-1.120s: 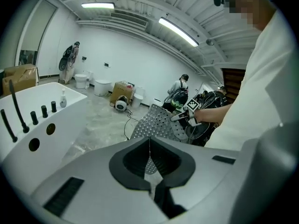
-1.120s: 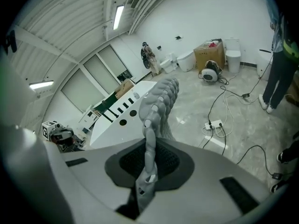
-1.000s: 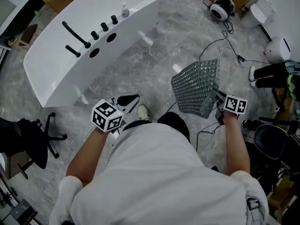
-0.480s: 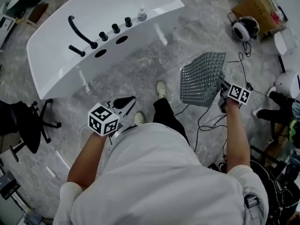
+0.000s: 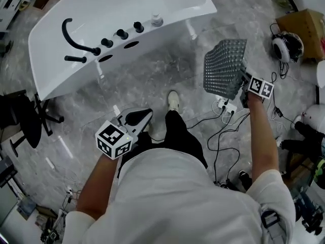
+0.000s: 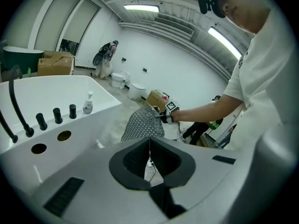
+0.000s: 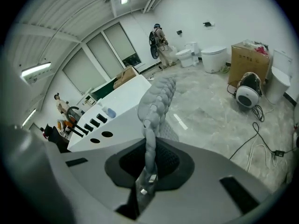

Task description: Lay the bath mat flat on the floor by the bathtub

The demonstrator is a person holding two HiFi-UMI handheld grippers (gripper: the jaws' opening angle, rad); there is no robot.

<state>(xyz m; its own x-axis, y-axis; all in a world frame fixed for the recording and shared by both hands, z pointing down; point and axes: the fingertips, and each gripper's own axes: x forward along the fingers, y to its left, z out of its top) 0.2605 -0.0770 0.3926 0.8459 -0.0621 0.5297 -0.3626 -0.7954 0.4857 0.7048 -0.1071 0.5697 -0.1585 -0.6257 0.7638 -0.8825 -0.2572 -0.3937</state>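
Observation:
The grey studded bath mat hangs in the air to the right of the white bathtub, above the marble floor. My right gripper is shut on the mat's right edge. In the right gripper view the mat runs edge-on up from between the jaws of the right gripper. My left gripper is shut with nothing in it, held low near the person's leg. The left gripper view shows the thin seam of the left gripper, the mat beyond it and the tub at left.
A black faucet, knobs and a soap bottle sit on the tub's rim. Cables and a power strip lie on the floor under the mat. Headphones and a cardboard box are at right, an office chair at left.
The person has stepped closer to the bathtub. The mat, still in the right gripper, has moved up and to the right in the view. The left gripper stays shut and empty.

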